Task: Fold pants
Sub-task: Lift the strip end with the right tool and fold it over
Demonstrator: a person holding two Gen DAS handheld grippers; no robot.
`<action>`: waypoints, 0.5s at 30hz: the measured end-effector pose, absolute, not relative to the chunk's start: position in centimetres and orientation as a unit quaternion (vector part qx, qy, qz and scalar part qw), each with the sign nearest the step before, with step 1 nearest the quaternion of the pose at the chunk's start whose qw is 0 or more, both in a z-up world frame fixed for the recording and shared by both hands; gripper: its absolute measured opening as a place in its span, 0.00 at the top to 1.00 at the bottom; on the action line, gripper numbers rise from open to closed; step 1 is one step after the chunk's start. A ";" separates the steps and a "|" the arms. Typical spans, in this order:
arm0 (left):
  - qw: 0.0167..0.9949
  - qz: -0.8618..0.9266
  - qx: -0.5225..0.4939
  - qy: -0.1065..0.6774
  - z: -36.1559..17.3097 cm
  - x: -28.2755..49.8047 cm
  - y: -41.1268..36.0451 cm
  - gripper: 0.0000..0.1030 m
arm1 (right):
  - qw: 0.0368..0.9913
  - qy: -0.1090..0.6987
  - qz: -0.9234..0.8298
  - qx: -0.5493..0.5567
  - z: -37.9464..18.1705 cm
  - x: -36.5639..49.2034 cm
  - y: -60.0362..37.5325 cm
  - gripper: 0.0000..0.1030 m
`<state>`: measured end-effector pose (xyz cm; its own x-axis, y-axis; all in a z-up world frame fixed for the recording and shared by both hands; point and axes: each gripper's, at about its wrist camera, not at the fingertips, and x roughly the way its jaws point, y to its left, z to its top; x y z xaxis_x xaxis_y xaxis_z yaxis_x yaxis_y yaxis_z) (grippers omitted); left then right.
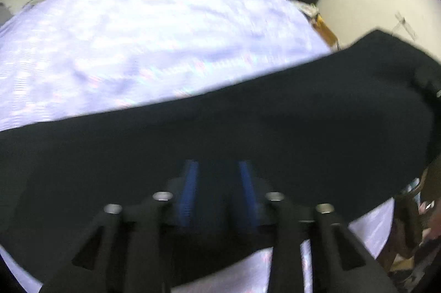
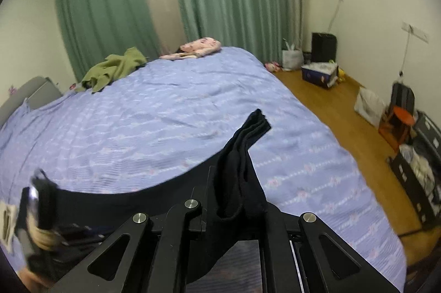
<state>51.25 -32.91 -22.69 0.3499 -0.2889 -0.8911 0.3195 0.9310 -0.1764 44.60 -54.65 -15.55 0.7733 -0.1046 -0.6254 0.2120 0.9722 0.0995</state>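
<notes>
The black pants (image 2: 242, 169) hang above the bed (image 2: 165, 113), stretched between the 2 grippers. The right gripper (image 2: 234, 199) is clamped on one bunched end. On the left gripper (image 1: 219, 177) the blue fingers (image 1: 190, 188) stand apart with cloth between; this weak hold may let the pants slip and collapse.

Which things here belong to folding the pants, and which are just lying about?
Part of the job:
- black fabric pants
- right gripper, jaws shut on the pants
- left gripper, blue pads either side of the cloth
- lilac patterned bedspread beneath

Lying about:
- crumpled olive green garment
- pink patterned cloth
- dark blue box on the floor
</notes>
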 end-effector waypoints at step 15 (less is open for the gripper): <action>0.851 -0.056 -0.080 0.516 -16.5 46.6 -11.0 0.47 | 0.934 0.343 0.063 -0.072 -12.4 47.9 -33.4 0.91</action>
